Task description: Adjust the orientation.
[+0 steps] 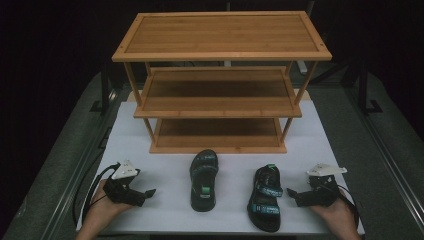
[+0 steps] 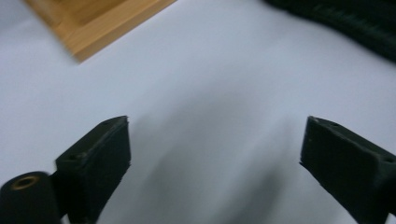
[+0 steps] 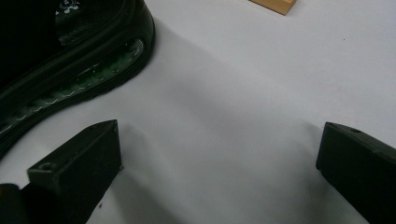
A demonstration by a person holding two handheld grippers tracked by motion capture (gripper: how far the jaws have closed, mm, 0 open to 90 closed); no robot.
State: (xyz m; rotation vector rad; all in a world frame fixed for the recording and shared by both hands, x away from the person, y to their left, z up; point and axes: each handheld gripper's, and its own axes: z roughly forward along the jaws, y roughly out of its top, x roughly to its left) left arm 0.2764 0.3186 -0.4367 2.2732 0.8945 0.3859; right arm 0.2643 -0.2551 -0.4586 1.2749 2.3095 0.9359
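Note:
Two black sandals with green trim lie on the white table cover. The left sandal (image 1: pixel 204 181) points toward the shelf, and the right sandal (image 1: pixel 266 197) lies slightly tilted. My left gripper (image 1: pixel 149 193) rests low on the cover, left of the left sandal, pointing toward it. In the left gripper view its jaws (image 2: pixel 215 149) stand wide apart over bare cover, with the sandal's edge (image 2: pixel 345 23) at the top right. My right gripper (image 1: pixel 292 195) sits just right of the right sandal. It is open (image 3: pixel 219 158), and the sandal's sole (image 3: pixel 70 60) lies beyond its left jaw.
A three-tier wooden shelf (image 1: pixel 220 80) stands at the back of the table, all its boards bare. Its base corner shows in the left gripper view (image 2: pixel 98 23) and the right gripper view (image 3: pixel 275 4). The white cover (image 1: pixel 230 165) shows bare between the sandals and the shelf.

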